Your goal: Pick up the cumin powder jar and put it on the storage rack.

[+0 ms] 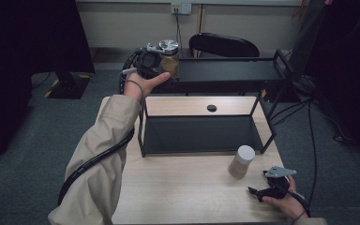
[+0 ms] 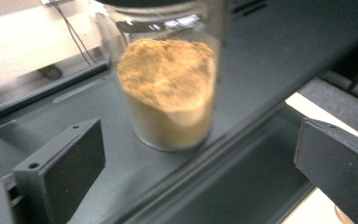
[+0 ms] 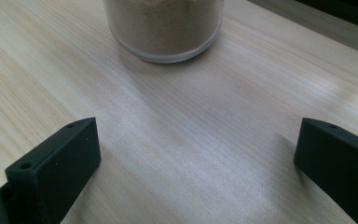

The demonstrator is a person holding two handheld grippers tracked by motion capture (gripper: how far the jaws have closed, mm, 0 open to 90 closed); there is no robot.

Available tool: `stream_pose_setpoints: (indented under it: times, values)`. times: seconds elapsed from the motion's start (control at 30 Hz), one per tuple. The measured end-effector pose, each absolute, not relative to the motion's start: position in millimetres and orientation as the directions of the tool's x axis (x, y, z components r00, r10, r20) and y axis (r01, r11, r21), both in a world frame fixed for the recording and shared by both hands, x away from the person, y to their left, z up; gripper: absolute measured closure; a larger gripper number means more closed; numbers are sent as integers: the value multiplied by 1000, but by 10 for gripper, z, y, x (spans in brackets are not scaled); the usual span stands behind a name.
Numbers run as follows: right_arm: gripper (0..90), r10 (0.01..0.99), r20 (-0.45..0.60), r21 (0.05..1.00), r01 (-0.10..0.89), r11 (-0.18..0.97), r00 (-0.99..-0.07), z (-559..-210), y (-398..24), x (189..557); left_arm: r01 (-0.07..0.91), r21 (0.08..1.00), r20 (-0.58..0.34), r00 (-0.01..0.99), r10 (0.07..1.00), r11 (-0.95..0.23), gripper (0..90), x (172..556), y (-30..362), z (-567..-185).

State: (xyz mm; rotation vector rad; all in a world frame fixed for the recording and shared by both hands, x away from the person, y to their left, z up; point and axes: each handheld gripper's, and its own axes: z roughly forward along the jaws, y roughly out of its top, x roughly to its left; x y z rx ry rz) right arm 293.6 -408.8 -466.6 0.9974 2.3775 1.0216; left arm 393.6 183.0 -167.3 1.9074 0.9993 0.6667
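Note:
A glass jar of yellow-brown powder (image 1: 170, 58) with a silver lid stands on the top shelf of a black metal rack (image 1: 225, 70). My left gripper (image 1: 157, 63) is held just in front of it at the shelf's left end. In the left gripper view the jar (image 2: 168, 93) stands beyond the jaws, and the left gripper (image 2: 200, 149) is open with its pads apart from the glass. A second jar (image 1: 241, 161), white-lidded and holding pale brown powder, stands on the wooden table. My right gripper (image 1: 258, 182) rests open just short of it, with that jar (image 3: 165, 28) ahead of its open jaws (image 3: 198, 149).
The rack's lower shelf (image 1: 201, 133) sits on the table (image 1: 183, 192) between the two jars. A round cable hole (image 1: 211, 108) is in the tabletop behind the rack. A black chair (image 1: 223, 46) stands at the back, and cables run along the floor at the right.

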Motion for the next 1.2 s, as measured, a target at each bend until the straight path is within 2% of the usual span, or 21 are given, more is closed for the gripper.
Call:
stream_pose_setpoints:
  times: [0.8, 1.2]
  values:
    - [0, 731, -53, 740, 465, 486, -680, -4667, -4084, 2927, 342, 882, 30, 644, 764, -323, 9, 3584, 2040, -1970]
    - [0, 732, -52, 741, 465, 484, -679, -4670, -4084, 2924, 353, 872, 23, 663, 748, -339, 10, 3430, 2128, -2216]
